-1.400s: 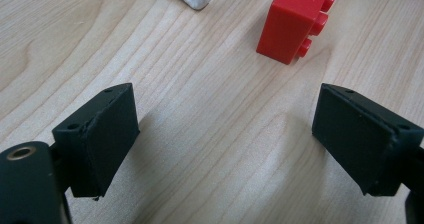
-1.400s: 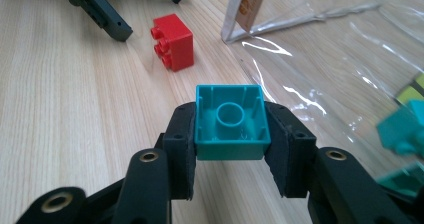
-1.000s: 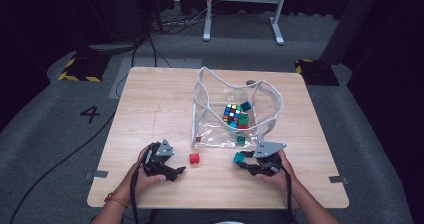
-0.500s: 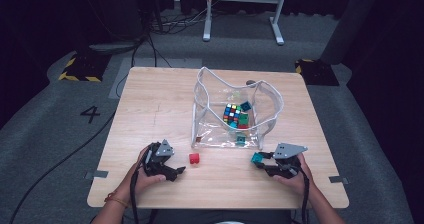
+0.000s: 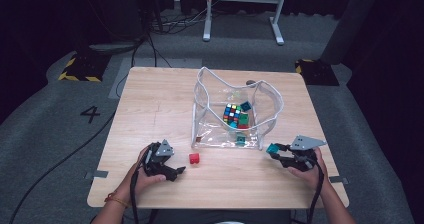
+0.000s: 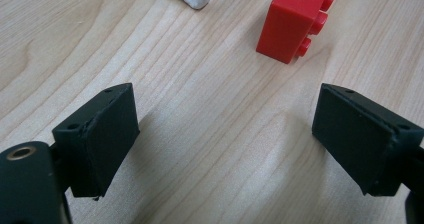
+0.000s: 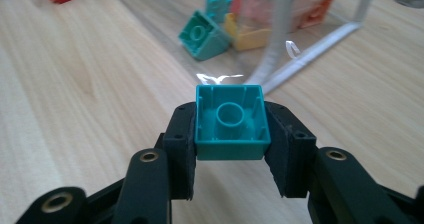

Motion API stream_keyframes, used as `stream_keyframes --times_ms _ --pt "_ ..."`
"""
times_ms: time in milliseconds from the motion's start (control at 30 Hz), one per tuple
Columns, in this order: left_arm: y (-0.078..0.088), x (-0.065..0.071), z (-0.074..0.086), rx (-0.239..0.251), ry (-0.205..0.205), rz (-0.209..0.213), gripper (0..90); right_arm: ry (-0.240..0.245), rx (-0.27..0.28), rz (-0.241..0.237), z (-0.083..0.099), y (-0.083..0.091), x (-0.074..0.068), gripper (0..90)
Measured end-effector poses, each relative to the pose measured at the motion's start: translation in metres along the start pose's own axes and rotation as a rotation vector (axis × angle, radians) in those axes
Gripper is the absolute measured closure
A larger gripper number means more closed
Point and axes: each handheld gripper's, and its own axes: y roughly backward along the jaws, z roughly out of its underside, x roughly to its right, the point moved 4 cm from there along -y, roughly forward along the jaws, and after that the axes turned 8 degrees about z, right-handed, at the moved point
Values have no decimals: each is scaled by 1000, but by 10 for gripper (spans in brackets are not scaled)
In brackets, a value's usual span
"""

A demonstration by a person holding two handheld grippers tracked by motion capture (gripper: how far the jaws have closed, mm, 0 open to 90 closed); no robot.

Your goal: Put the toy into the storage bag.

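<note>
Right gripper (image 7: 230, 149) clamping teal brick (image 7: 230, 121) squarely | left gripper (image 6: 225, 139) gaping, empty, short of red brick (image 6: 295, 21) | advising: lifting clear over clear bag (image 5: 272, 99) rim before releasing.

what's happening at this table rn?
A person works two handheld grippers at a wooden table. The right gripper is shut on a teal block, held off the clear bag's right corner. The bag holds a puzzle cube and more blocks. The left gripper is open on the table, a red block just ahead of its jaws, untouched.
</note>
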Motion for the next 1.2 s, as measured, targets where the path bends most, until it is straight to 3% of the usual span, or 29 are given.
stream_keyframes --times_ms 267,433,567,667,900,1000,1200 --pt "0 0 0 -2 -1 -6 113 -47 31 73 -10 15 38 591" --pt "0 0 0 -2 0 -7 111 -45 46 115 -27 24 59 591" --pt "0 0 0 -1 2 -4 111 -72 76 128 -44 31 74 591" --pt "0 0 0 -2 2 -4 111 -91 103 115 -57 36 83 591" --pt "0 0 0 -1 2 -3 111 -92 115 148 -87 43 104 592" --pt "0 0 0 -1 0 -6 110 -116 144 144 -99 45 112 592" --pt "0 0 0 -1 0 -7 110 -106 154 159 -122 47 120 592"
